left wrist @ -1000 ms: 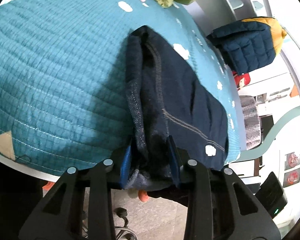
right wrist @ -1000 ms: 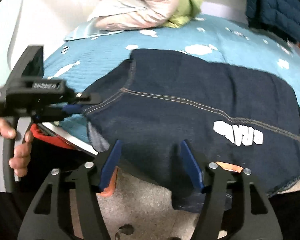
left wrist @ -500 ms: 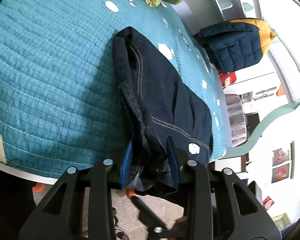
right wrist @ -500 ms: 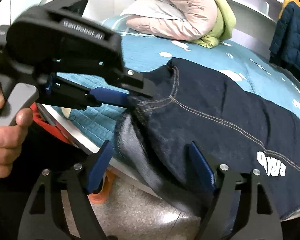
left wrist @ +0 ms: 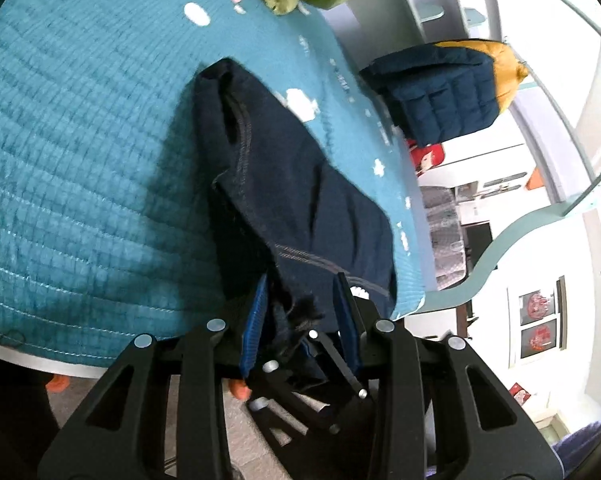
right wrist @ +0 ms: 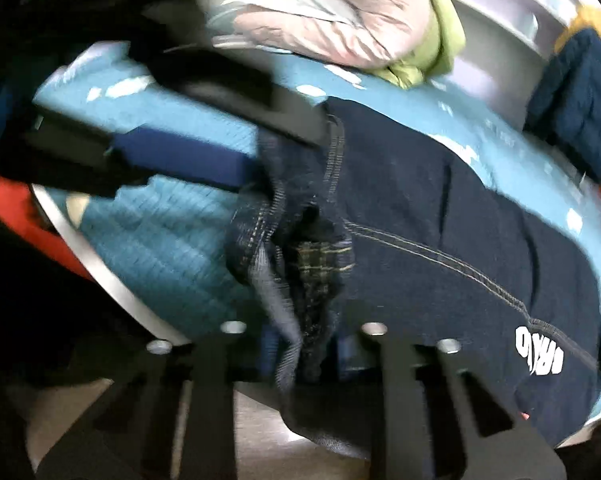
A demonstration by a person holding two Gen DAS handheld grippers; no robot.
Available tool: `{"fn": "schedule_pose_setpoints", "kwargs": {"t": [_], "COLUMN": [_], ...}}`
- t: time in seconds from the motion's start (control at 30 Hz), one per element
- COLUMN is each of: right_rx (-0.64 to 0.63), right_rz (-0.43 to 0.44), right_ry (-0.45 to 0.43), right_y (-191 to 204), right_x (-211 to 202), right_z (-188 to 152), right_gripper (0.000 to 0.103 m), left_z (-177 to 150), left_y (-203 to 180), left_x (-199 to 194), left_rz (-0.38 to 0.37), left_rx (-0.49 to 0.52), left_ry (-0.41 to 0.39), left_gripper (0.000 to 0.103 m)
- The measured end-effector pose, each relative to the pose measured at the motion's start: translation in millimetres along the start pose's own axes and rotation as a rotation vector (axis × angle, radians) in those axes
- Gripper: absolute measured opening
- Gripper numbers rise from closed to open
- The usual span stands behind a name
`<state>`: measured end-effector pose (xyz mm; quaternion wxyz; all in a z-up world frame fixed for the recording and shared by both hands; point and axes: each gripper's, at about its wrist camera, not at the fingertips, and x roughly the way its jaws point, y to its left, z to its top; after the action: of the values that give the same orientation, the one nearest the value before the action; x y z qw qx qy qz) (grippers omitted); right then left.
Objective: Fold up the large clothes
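Observation:
A dark navy denim garment (left wrist: 300,184) with tan stitching and white lettering (right wrist: 538,354) lies on the teal quilted bed (left wrist: 80,184), its near end hanging over the bed's edge. My left gripper (left wrist: 300,320) is shut on a bunched corner of the denim at the bed's front edge. My right gripper (right wrist: 306,348) is shut on the bunched denim edge (right wrist: 296,264) just below the left gripper's blue pads (right wrist: 180,156). The right gripper's arm (left wrist: 332,364) shows under the left one. The right wrist view is blurred by motion.
A pink and green duvet (right wrist: 340,20) is piled at the far end of the bed. A navy and yellow padded jacket (left wrist: 444,92) hangs beyond the bed. The bed's pale rim (right wrist: 96,264) runs along the near side, with floor below.
My right gripper moved left along the denim's hanging edge, came in under the left gripper and closed on the bunched cloth. My left gripper kept its grip on the corner.

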<state>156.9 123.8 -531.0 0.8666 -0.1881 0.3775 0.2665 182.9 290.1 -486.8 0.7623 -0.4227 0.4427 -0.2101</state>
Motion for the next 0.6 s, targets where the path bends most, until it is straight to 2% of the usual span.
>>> {"fn": "schedule_pose_setpoints", "kwargs": {"t": [0.13,0.17,0.27,0.3,0.4,0.6], "right_rx": [0.111,0.152,0.392,0.459,0.599,0.856], "right_rz": [0.070,0.084,0.173,0.195,0.233,0.228], "right_ry": [-0.033,-0.042,-0.062,-0.075,-0.147,-0.254], "right_y": [-30,-41,-93,-109,-155,-242], "right_x": [-26,-32,-54,-63,-94,-145], "right_z": [11,13,17,18,16,-16], "right_gripper": [0.012,0.012,0.012,0.012,0.012,0.012], "left_z": [4,4,3,2,-2,-23], "left_y": [-20,-28,-54,-65,-78,-112], "left_x": [-18,-25,-35,-33,-15,62], "left_rz": [-0.060,-0.050,0.038,0.089,0.112,0.225], "left_rx": [0.055,0.080,0.184,0.218,0.222,0.281], "left_ry": [-0.088,-0.127,-0.204,-0.220,-0.194,-0.047], "left_gripper": [0.034,0.034,0.034,0.034,0.037,0.038]}}
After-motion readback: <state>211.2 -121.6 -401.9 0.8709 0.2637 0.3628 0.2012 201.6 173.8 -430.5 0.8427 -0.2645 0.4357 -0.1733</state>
